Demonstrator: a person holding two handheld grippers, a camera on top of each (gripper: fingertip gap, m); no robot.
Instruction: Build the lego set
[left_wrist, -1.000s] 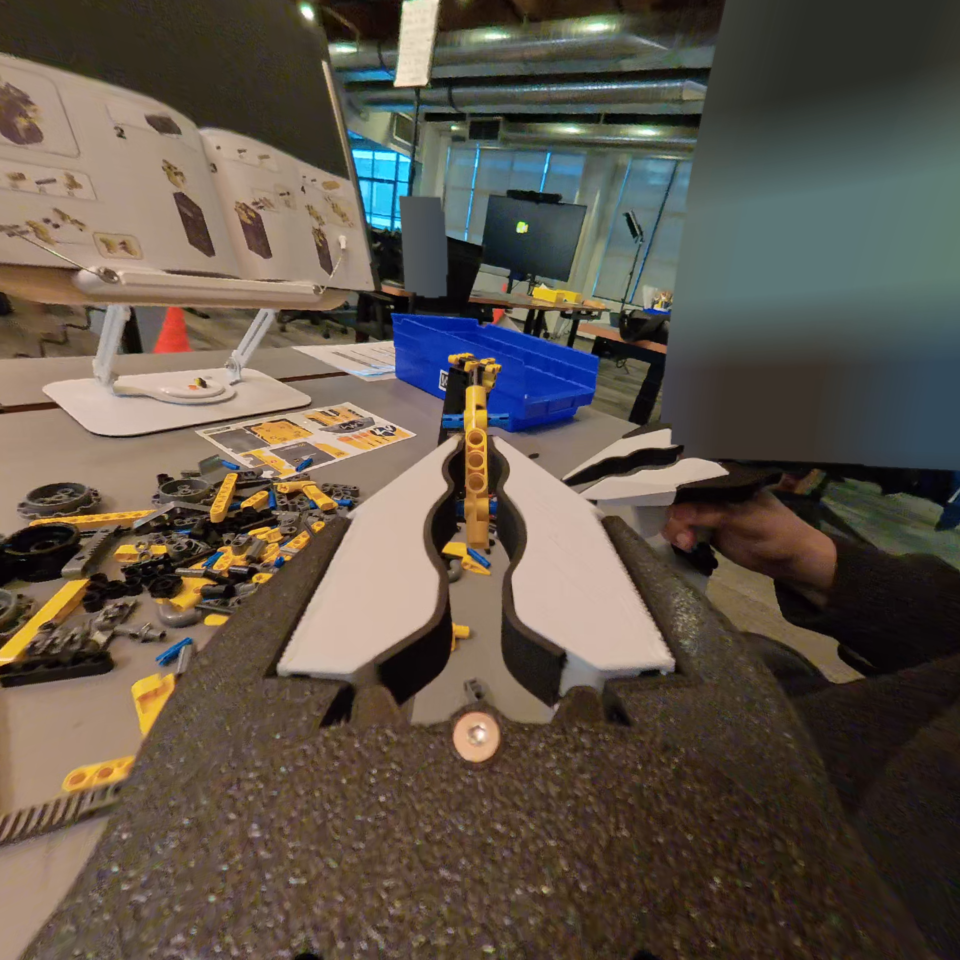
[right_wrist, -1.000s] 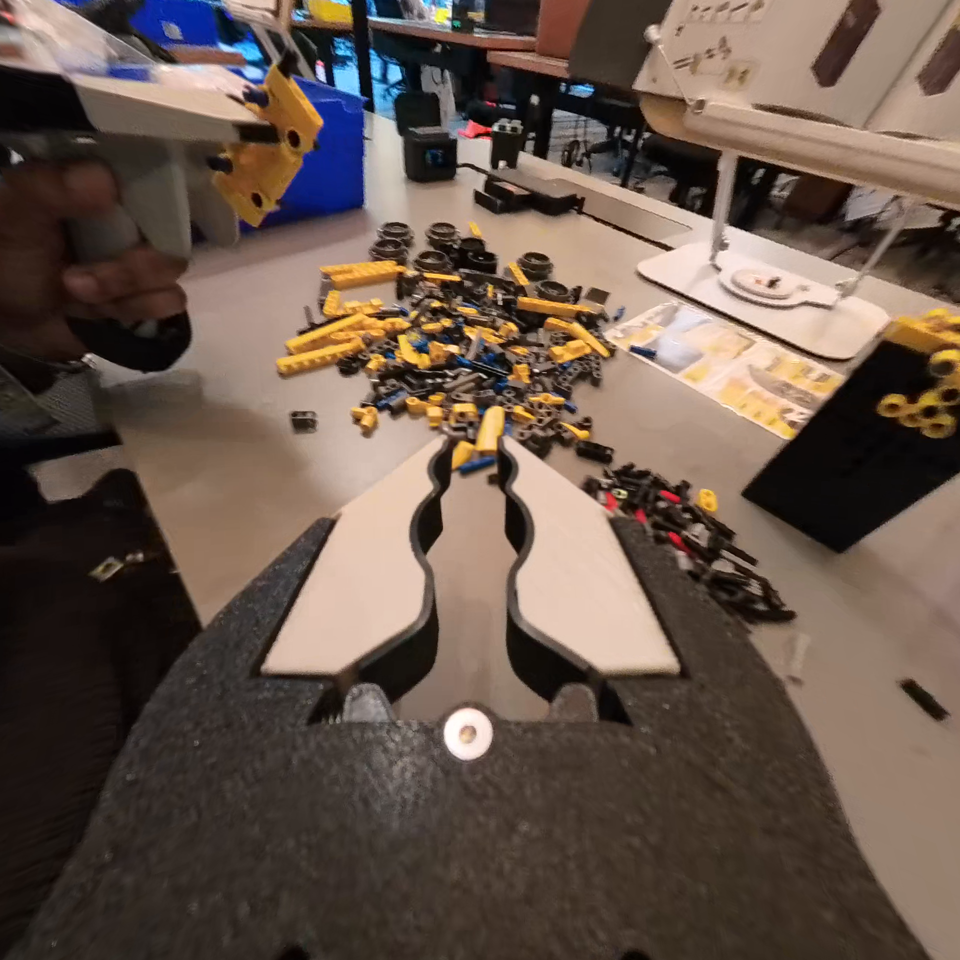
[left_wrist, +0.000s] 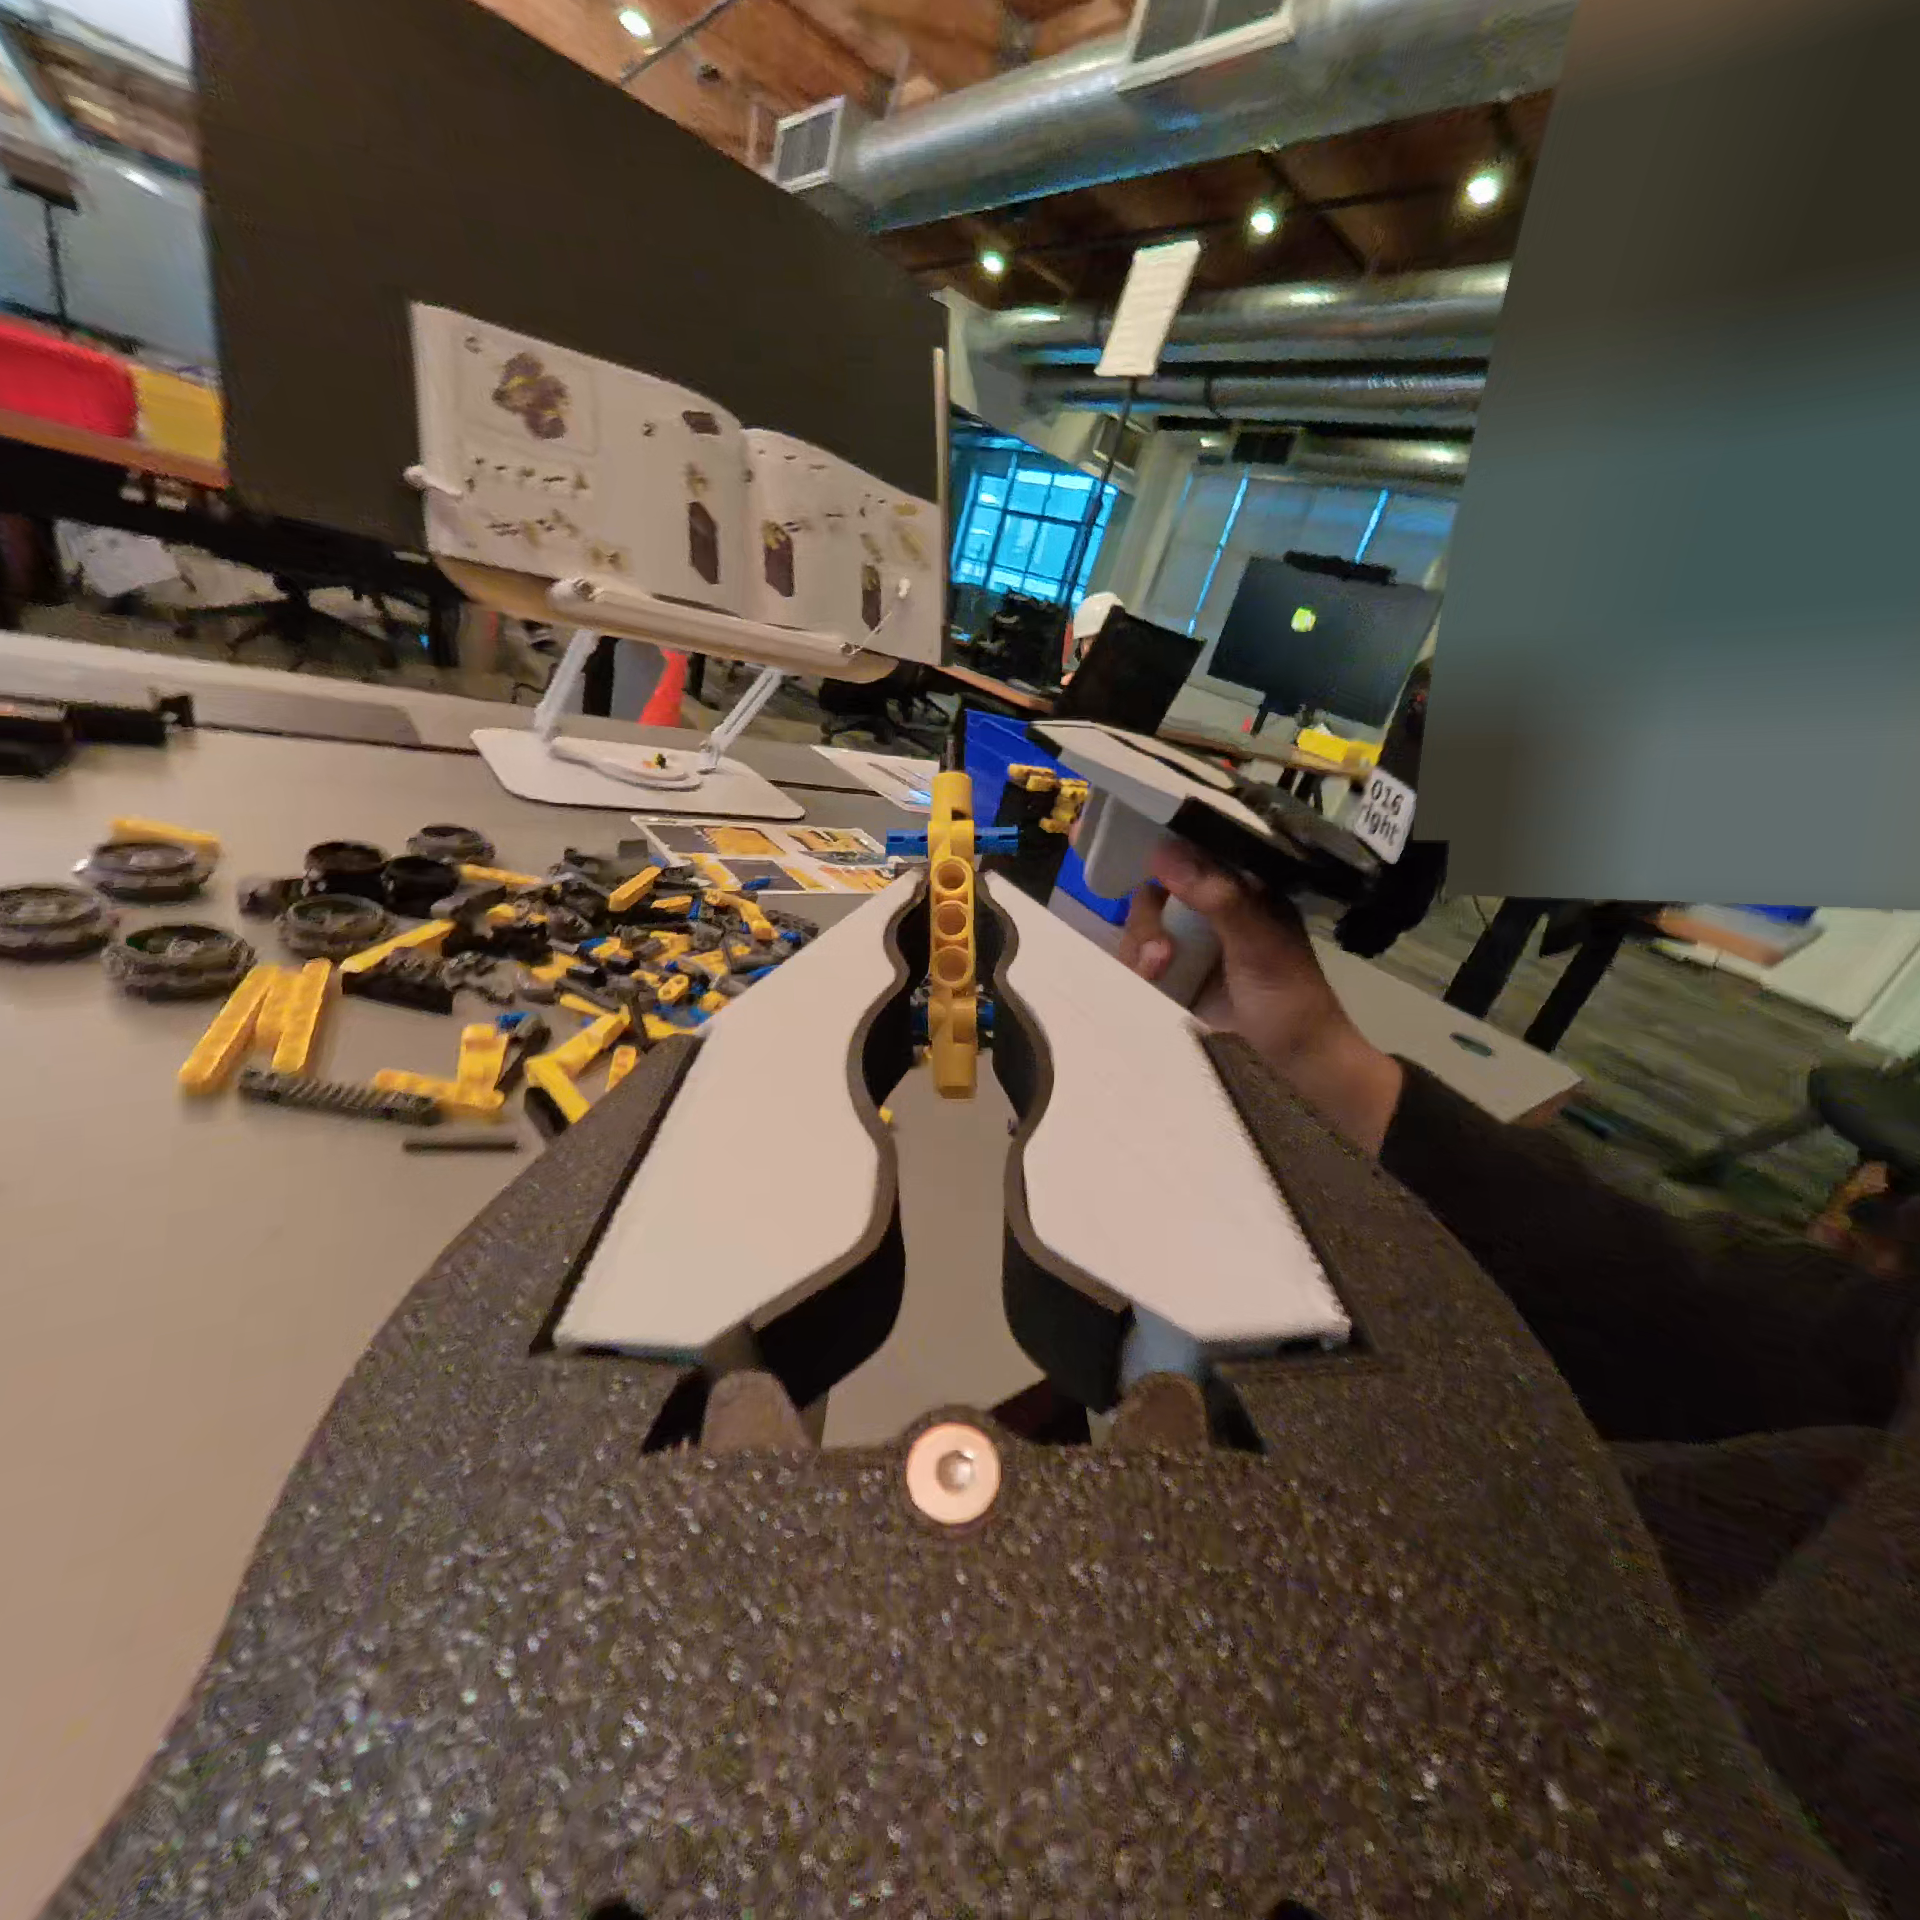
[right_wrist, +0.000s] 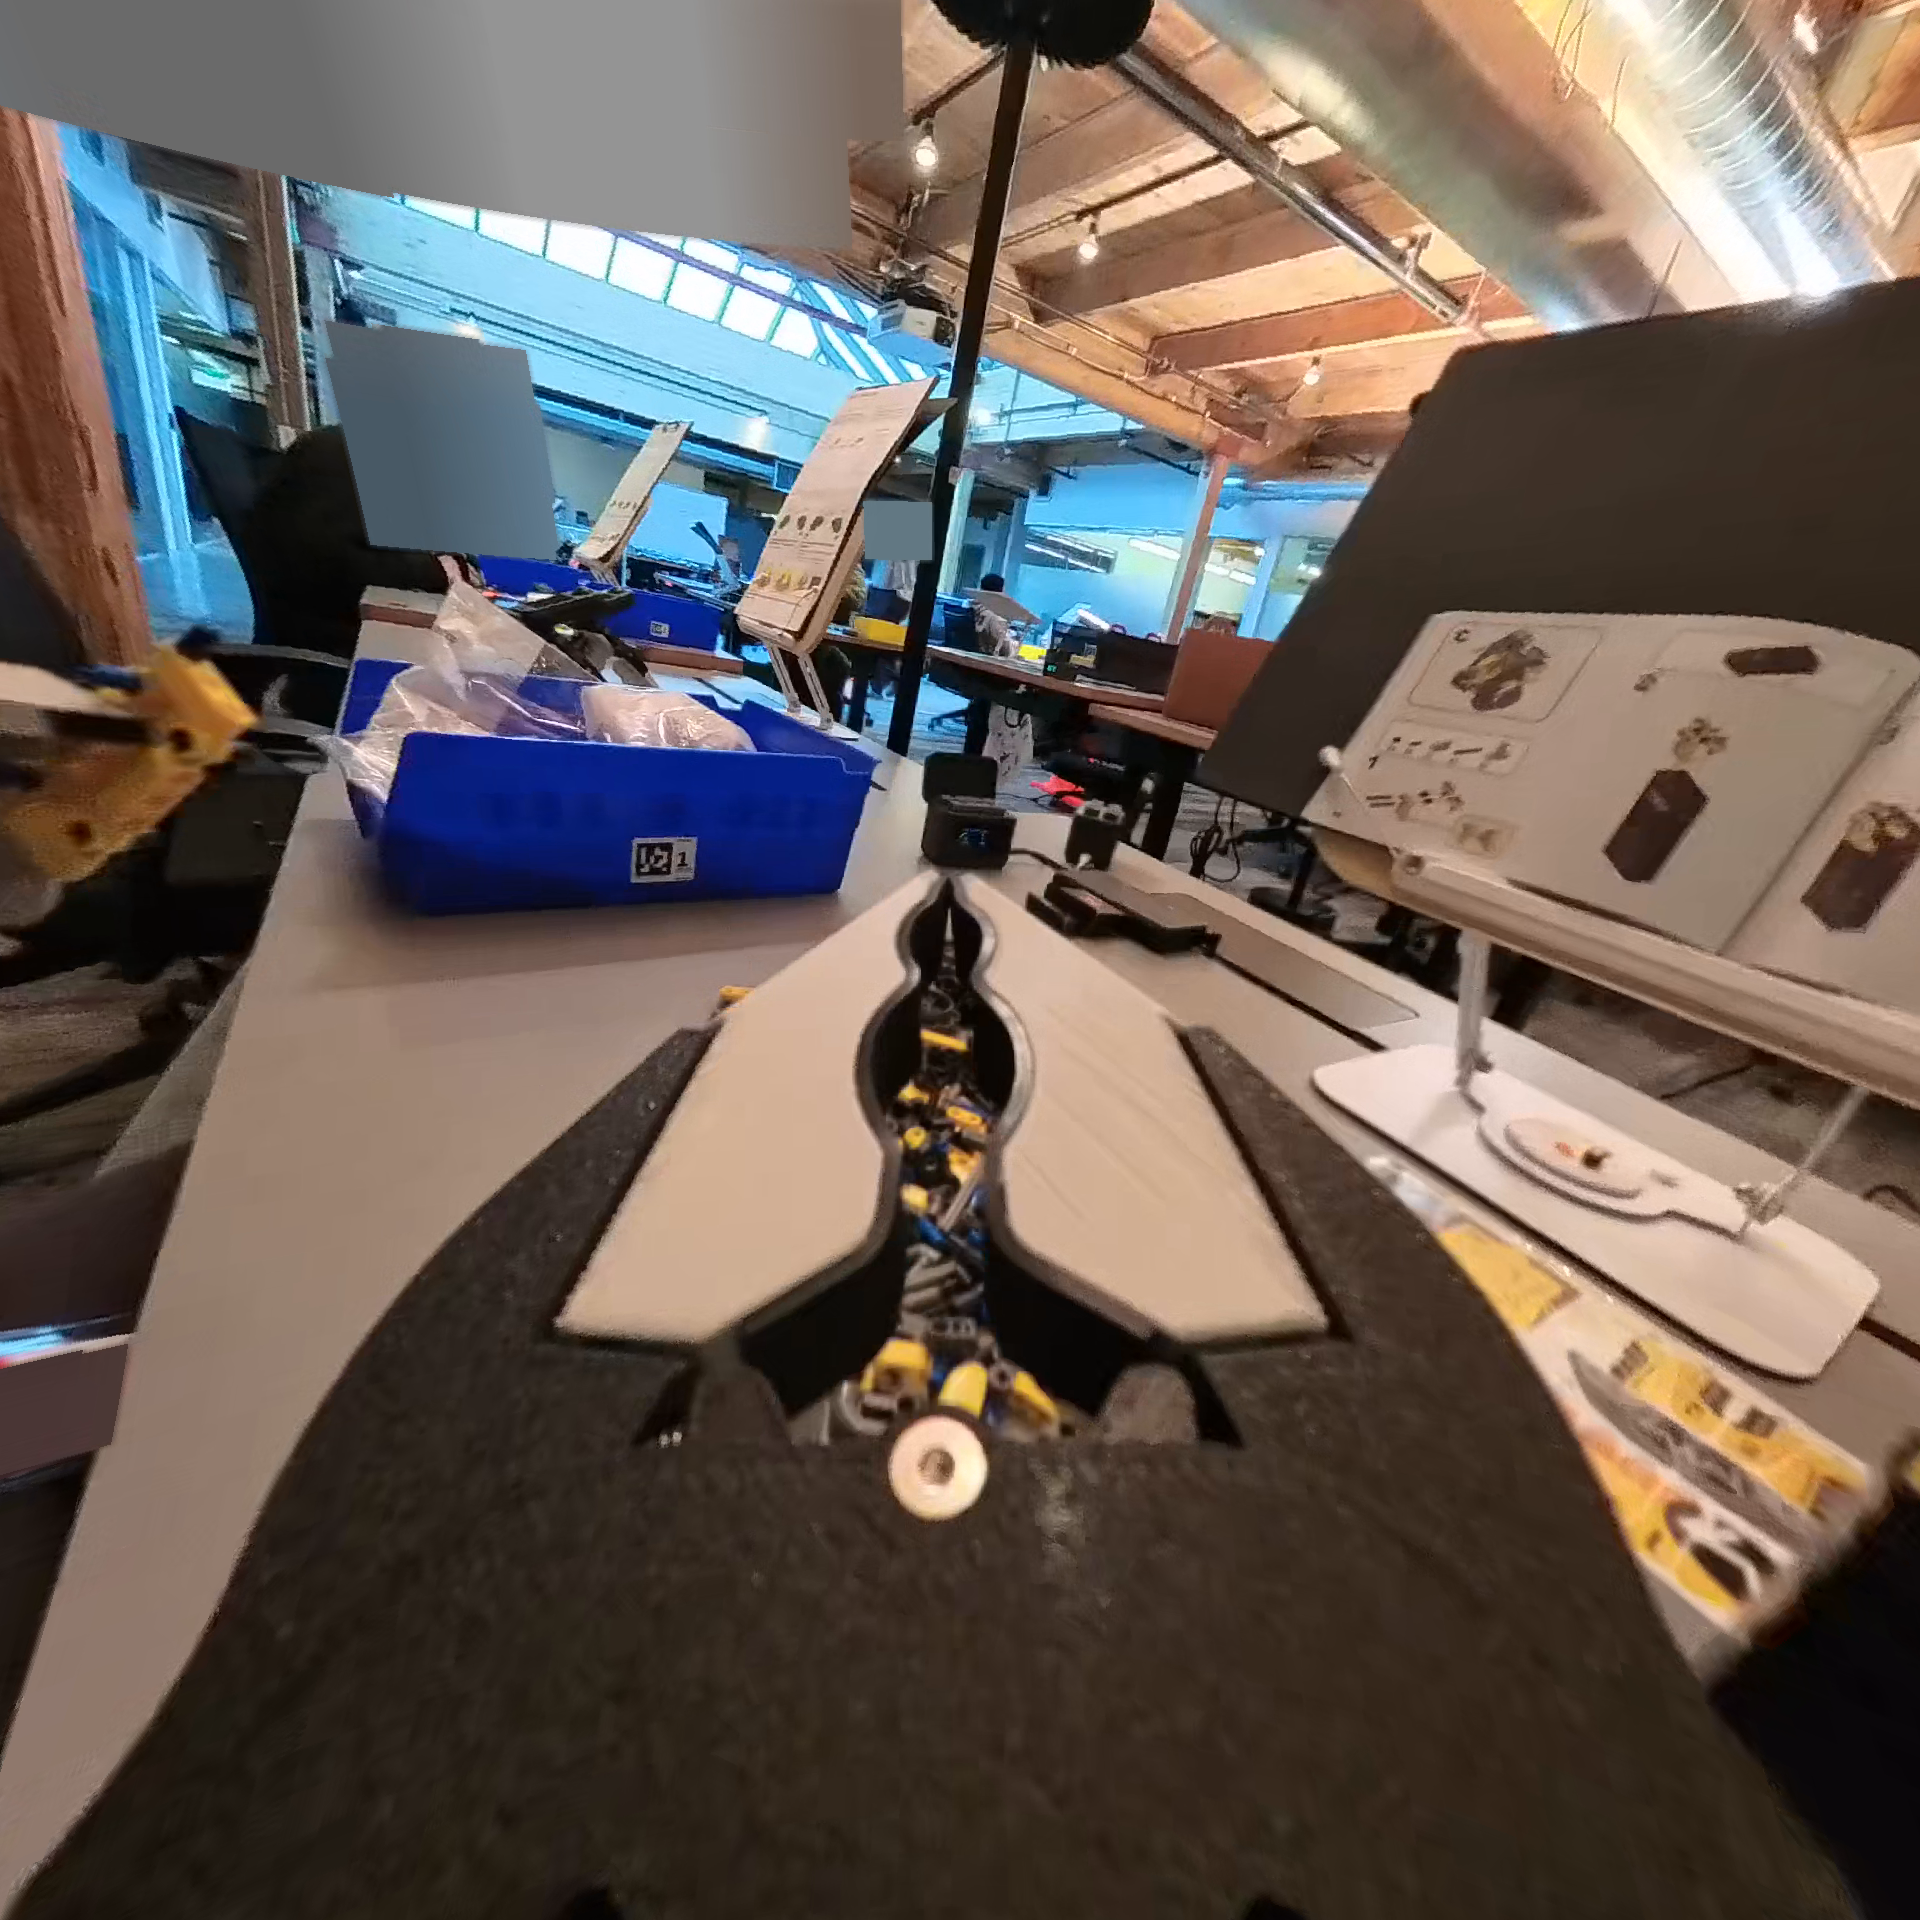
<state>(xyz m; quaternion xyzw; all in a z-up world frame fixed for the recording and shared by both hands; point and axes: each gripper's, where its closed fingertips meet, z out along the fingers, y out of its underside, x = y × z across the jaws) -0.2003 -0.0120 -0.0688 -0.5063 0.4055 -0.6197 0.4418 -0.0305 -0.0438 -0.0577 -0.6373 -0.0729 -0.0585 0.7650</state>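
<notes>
An open-plan office turned workshop: exposed wooden ceiling beams (right_wrist: 1226, 343) and metal air ducts (left_wrist: 1195, 114) overhead, rows of desks with monitors (left_wrist: 1320, 639) behind. On the near grey desk (left_wrist: 156, 1247), loose building-toy parts (left_wrist: 582, 956), a blue bin (right_wrist: 613, 821) at its far edge, and an instruction booklet (left_wrist: 665, 509) on a stand.

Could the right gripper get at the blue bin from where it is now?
Probably yes: the right gripper, fingertips together with nothing between them, points toward the blue bin, with bare table between them; its jaws would need opening first.

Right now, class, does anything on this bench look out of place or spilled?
Nothing looks damaged. The building pieces lie loose in a scattered heap on the grey table, not in the blue bin, which holds plastic bags.
</notes>
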